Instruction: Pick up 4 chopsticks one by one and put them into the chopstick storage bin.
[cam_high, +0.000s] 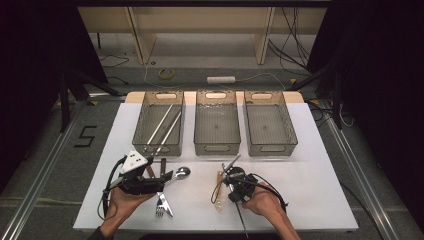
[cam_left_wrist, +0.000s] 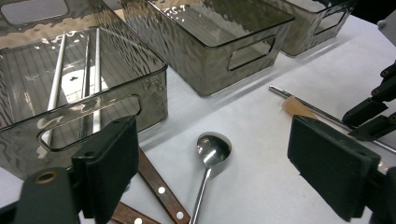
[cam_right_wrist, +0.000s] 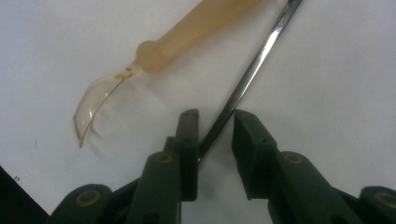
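A: Right gripper (cam_right_wrist: 214, 135), starting point. What are the jaws doing?

B: Standing a little apart, straddling a thin metal rod (cam_right_wrist: 247, 79), likely a chopstick. The rod is passing between the pads and lying against the left pad; a gap is showing beside the right pad. Not pressing from both sides, so I'm calling it unclenched around the rod, not yet a grip.

A: Where is the rod lying relative to that gripper?

B: Flat on the white table (cam_high: 320, 170), directly under the jaws. In the high view the gripper (cam_high: 235, 181) is sitting at front right of centre, the hand (cam_high: 262, 204) coming in from the bottom edge.

A: Long axis?

B: In the right gripper view it is running from between the pads up and to the right, out through the top edge. In the high view the rod (cam_high: 231, 164) is slanting away from the person, far end tipped toward the middle bin (cam_high: 217, 146).

A: Next thing out?

B: A translucent amber plastic spoon (cam_right_wrist: 187, 37), just beside the rod, roughly parallel, bowl toward the gripper's left.

A: Left gripper?

B: The left gripper (cam_left_wrist: 210, 168) is holding its jaws wide, nothing between the pads, hovering over a metal spoon (cam_left_wrist: 212, 151) and brown-handled cutlery (cam_left_wrist: 161, 191). The left bin (cam_left_wrist: 154, 88) just beyond is holding pale chopsticks (cam_left_wrist: 55, 88).
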